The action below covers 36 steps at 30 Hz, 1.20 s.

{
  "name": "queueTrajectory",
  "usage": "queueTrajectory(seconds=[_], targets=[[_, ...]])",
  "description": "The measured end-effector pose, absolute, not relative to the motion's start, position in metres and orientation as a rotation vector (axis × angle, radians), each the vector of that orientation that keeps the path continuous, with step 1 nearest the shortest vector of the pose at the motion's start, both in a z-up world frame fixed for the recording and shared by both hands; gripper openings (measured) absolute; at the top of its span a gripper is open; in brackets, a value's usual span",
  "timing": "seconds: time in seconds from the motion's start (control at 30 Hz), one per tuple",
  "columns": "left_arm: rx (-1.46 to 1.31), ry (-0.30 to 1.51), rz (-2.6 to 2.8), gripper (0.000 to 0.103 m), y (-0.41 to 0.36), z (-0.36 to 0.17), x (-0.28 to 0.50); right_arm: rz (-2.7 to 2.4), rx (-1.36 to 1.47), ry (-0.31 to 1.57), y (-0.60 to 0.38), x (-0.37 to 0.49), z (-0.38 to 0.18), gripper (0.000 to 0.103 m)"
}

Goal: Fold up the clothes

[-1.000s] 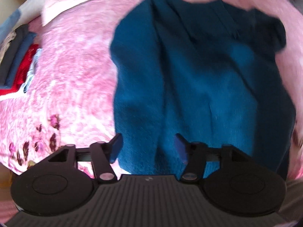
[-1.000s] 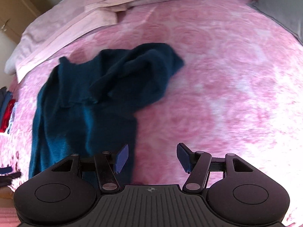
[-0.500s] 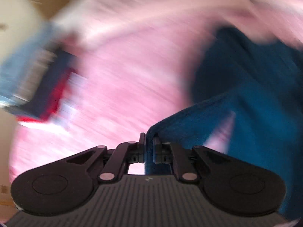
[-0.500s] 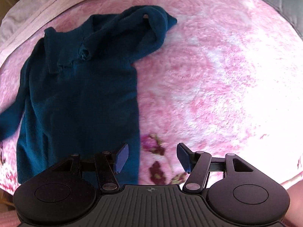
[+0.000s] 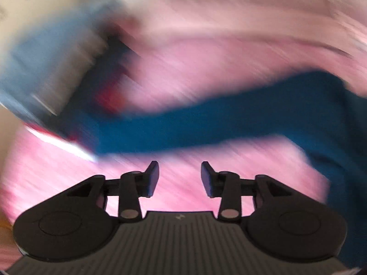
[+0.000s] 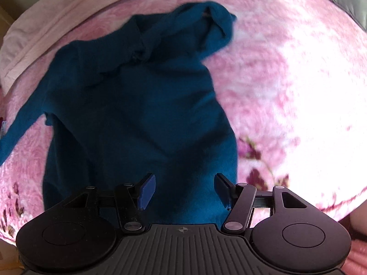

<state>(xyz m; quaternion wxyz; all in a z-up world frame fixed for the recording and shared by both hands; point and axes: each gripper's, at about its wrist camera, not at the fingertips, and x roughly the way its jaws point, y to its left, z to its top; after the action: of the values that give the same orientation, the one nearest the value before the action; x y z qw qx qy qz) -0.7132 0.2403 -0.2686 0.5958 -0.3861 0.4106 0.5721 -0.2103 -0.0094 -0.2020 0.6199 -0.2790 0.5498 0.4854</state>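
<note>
Sweater (image 6: 137, 114) is lying spread on the pink blanket (image 6: 286, 80), one sleeve (image 5: 206, 123) stretched sideways, likely for folding in. You are holding both the left gripper (image 5: 180, 178) and right gripper (image 6: 183, 189) spread wide, gripping nothing.

The left gripper (image 5: 179, 178) hangs with its jaws spread apart and nothing between them, only pink bedspread (image 5: 183, 87) beneath. Everything past the fingers is smeared with blur. Just ahead of the fingertips, a teal sweater sleeve (image 5: 206, 123) stretches across from left to right, widening into the sweater's body off to the right of the claw. Farther ahead and to the left sits a blurred stack of folded clothes (image 5: 52, 68), pale blue on top with red showing at its edge.
</note>
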Motion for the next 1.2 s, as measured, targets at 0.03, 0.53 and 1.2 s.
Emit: queueTrajectory(seconds=[0.03,0.53,1.2], targets=[[-0.988,0.933,1.234,0.037,0.224,-0.283,-0.702,1.096,-0.635,1.274,-0.015,-0.205,-0.208,0.060],[-1.136,0.908,1.081,0.009,0.120,-0.321,-0.651,1.233,-0.480,1.461,-0.088,-0.163,-0.260,0.003],[-0.959,0.765,1.140,0.015,0.185,-0.274,-0.562,1.465,-1.197,-0.021,0.138,-0.131,-0.271,0.049]])
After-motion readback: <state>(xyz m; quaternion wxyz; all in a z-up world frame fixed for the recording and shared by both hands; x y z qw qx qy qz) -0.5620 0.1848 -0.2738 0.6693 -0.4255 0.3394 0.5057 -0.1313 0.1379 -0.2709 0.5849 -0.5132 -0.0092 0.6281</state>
